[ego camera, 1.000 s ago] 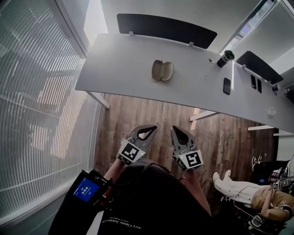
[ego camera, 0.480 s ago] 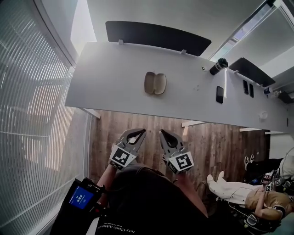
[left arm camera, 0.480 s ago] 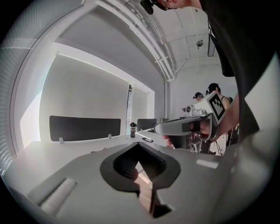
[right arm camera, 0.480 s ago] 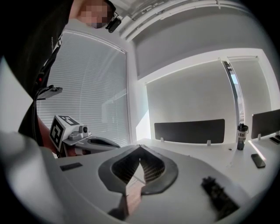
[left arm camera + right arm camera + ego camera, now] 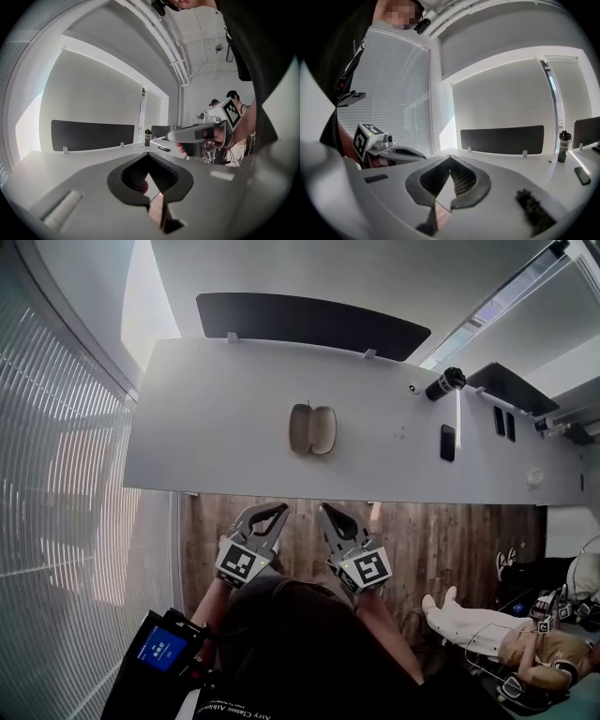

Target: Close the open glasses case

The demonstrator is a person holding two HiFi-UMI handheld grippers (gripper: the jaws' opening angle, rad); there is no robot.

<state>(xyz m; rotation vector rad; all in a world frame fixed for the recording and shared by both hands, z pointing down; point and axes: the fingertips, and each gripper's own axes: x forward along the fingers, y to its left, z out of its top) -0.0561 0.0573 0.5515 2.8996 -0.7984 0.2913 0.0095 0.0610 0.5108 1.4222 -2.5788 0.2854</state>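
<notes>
The open glasses case, beige with its two halves spread flat, lies on the white table a little left of the middle. Both grippers hang well short of it, below the table's near edge and over the wooden floor, close to the person's body. The left gripper and the right gripper are side by side, each shut with nothing held. The left gripper shows its tips meeting in its own view, and so does the right gripper. I cannot make out the case in either gripper view.
A black bottle and a dark phone sit on the table's right part. A black divider panel runs along the far edge. Window blinds fill the left. A seated person is at the lower right.
The head view has swung, so the table sits squarer and the case lies lower and further left. Both grippers stay shut, side by side, shifted slightly left.
</notes>
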